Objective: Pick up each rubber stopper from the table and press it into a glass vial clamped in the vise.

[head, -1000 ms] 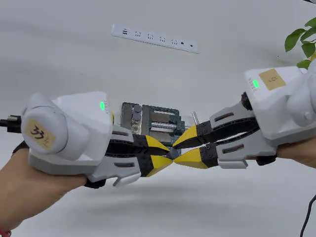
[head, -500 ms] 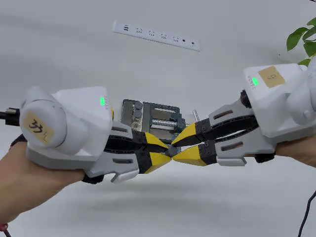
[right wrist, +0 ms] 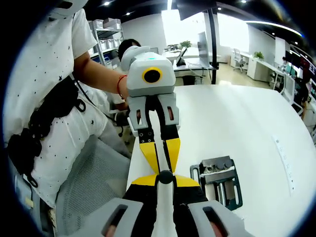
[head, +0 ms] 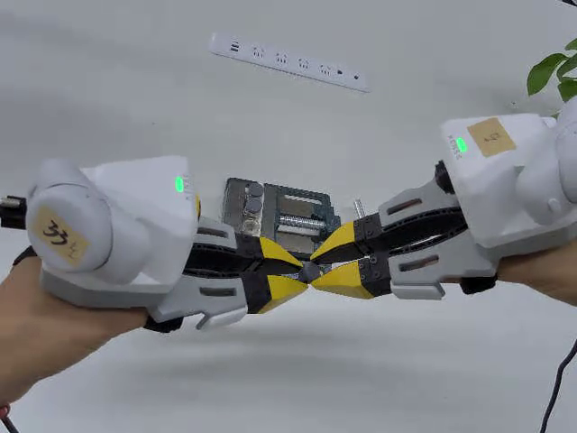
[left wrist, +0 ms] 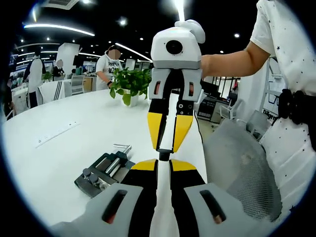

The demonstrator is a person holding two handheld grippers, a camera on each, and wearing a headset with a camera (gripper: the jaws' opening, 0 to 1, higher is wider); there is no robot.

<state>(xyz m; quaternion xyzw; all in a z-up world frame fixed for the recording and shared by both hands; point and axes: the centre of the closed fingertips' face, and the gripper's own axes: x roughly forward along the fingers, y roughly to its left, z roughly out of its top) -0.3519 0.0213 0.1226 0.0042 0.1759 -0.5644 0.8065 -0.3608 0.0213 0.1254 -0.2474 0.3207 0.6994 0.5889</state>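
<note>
My left gripper (head: 305, 271) and right gripper (head: 317, 270) meet tip to tip in the air, in front of the vise (head: 290, 215). A small dark rubber stopper (head: 311, 271) is pinched where the yellow tips touch, and both pairs of jaws are shut on it. The stopper (right wrist: 165, 177) sits at the right gripper's own tips. It shows as a dark speck (left wrist: 163, 157) in the left gripper view. The vise (left wrist: 101, 174) (right wrist: 220, 180) stands on the white table and clamps glass vials (head: 253, 204) with dark stoppers on top.
A white power strip (head: 288, 63) (right wrist: 284, 158) lies at the far side of the table. A potted plant (head: 557, 72) (left wrist: 129, 85) stands at the right. A grey mesh chair (left wrist: 242, 168) and the person's body are at the near table edge.
The two grippers have stayed tip to tip on the stopper and have risen slightly. The rest of the shift is the camera's.
</note>
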